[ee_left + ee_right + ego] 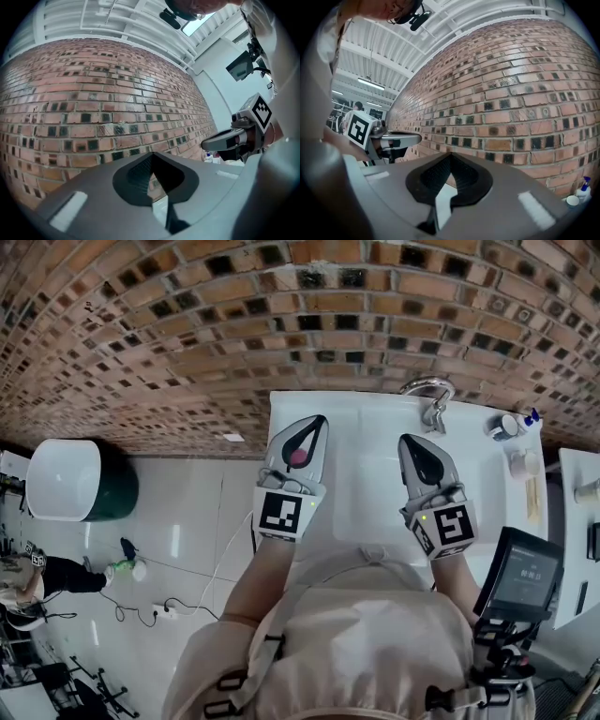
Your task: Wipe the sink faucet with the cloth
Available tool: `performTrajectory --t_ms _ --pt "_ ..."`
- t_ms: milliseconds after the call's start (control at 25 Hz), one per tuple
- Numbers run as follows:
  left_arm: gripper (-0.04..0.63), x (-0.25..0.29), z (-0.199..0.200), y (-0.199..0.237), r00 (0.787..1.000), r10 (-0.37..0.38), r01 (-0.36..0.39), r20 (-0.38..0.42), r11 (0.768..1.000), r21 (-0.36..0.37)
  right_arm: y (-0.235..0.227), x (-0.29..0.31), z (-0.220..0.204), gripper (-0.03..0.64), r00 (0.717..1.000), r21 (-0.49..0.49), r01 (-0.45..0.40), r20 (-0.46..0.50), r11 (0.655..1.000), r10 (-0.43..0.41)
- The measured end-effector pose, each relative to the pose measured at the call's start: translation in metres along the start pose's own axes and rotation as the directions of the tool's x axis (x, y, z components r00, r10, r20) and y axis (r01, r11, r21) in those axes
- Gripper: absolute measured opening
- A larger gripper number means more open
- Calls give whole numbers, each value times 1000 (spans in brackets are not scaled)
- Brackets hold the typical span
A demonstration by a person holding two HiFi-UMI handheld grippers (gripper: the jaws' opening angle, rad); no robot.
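Where brick wall (187, 334) meets white sink (366, 423), left gripper (320, 420) and right gripper (404, 440) hover, fingers together.

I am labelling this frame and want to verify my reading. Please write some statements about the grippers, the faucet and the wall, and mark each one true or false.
1. The left gripper is shut with nothing between its jaws. True.
2. The faucet is nearer the right gripper than the left gripper. True.
3. The right gripper's jaws are wide open. False: they are shut and empty.
4. The wall behind the sink is white tile. False: it is a brick wall.
5. The left gripper touches the faucet. False: it is clearly apart from it.
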State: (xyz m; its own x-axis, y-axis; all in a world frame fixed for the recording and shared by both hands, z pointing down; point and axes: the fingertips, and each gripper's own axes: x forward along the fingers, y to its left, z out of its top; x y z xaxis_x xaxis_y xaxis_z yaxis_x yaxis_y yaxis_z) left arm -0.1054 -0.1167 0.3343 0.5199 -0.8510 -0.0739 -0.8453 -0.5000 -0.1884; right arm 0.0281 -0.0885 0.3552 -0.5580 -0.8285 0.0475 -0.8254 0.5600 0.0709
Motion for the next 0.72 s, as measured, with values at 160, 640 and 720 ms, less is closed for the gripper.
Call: performTrajectory --t_ms 160,640,720 --pt "5 -2 -6 2 1000 13 -14 -6 1000 -12 6 2 1 -14 1000 -9 -22 4 1000 22" --pt "5 -1 -7 2 1000 -3 2 -8 1000 -30 13 6 7 -14 999 -15 -49 21 999 49" --pt "5 -1 -6 1 1000 -13 13 -9 999 -30 14 7 8 -14 999 -17 -48 19 999 49"
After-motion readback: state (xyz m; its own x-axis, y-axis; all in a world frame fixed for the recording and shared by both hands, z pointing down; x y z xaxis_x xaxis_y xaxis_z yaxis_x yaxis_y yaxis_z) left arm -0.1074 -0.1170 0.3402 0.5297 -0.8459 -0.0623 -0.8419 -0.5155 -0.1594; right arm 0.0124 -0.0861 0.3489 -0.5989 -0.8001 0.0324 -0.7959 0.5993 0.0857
